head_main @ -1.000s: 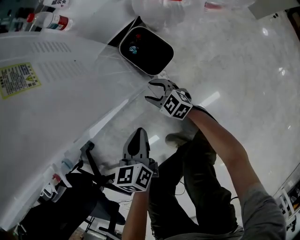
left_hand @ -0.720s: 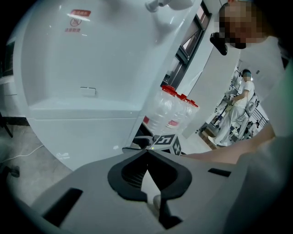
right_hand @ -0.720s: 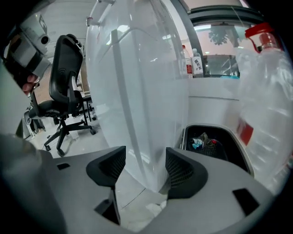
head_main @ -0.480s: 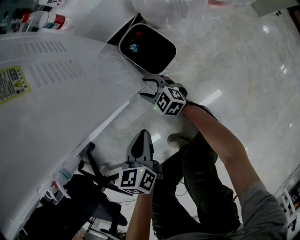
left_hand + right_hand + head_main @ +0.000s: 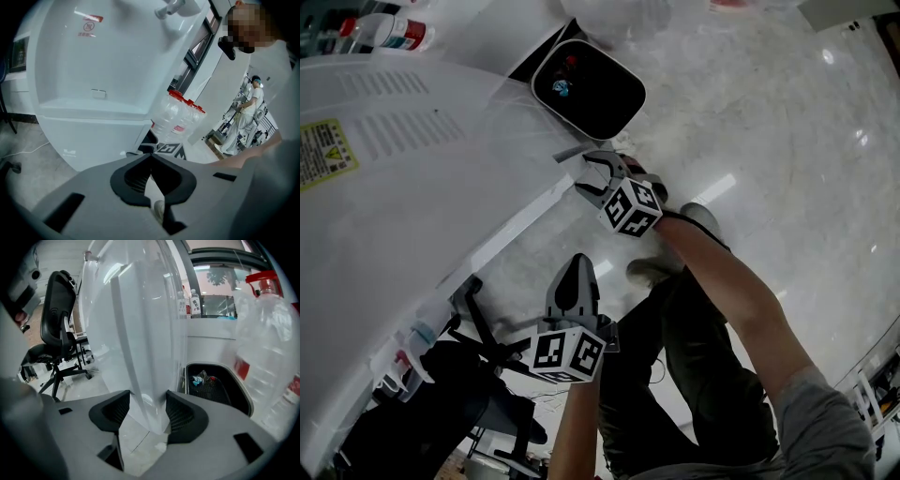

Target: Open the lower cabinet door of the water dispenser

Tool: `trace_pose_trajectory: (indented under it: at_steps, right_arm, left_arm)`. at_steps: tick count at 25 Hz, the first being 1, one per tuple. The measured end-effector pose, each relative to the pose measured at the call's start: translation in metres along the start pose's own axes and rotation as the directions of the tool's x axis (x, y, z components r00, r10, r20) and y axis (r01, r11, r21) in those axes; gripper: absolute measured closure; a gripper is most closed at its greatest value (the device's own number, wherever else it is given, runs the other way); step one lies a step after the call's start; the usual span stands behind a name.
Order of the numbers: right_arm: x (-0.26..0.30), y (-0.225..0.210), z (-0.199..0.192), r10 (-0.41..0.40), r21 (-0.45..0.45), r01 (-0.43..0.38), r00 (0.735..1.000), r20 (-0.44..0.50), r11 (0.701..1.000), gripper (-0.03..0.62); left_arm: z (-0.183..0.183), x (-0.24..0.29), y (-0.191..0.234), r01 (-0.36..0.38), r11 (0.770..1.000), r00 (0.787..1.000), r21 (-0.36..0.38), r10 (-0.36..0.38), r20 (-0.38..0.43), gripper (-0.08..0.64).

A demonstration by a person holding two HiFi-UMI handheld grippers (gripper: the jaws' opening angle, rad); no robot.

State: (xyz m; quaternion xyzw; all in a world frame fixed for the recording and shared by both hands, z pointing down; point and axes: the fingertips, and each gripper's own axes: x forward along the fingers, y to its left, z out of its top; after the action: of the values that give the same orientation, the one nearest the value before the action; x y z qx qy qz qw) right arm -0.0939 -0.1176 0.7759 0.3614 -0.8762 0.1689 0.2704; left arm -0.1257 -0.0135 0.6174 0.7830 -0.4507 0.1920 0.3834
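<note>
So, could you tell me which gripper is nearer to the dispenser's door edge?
Right. The right gripper has the door edge between its jaws, which just closed a little but don't clamp it. The left gripper, jaws together, hangs back above the floor.

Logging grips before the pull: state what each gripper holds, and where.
Nothing gripped. The right gripper, jaws having just closed slightly, straddles the cabinet door at its edge, unclamped; left gripper shut, empty.
</note>
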Motion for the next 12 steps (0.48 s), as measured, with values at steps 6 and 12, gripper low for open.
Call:
trace_pose_trajectory:
  at_steps: [6, 12]
  right_arm:
    - [-0.015, 0.017, -0.015, -0.076, 0.068, 0.074, 0.997, 0.019, 0.995, 0.347]
    - [-0.028, 0.033, -0.025, -0.09, 0.109, 0.088, 0.996, 0.013, 0.99, 0.348]
  left_arm:
    - [0.0, -0.003, -0.008, 0.005, 1.0, 1.0, -0.005, -0.005, 0.01, 0.551]
    - [-0.003, -0.01, -0.012, -0.002, 1.0, 1.0, 0.0, 0.002, 0.004, 0.551]
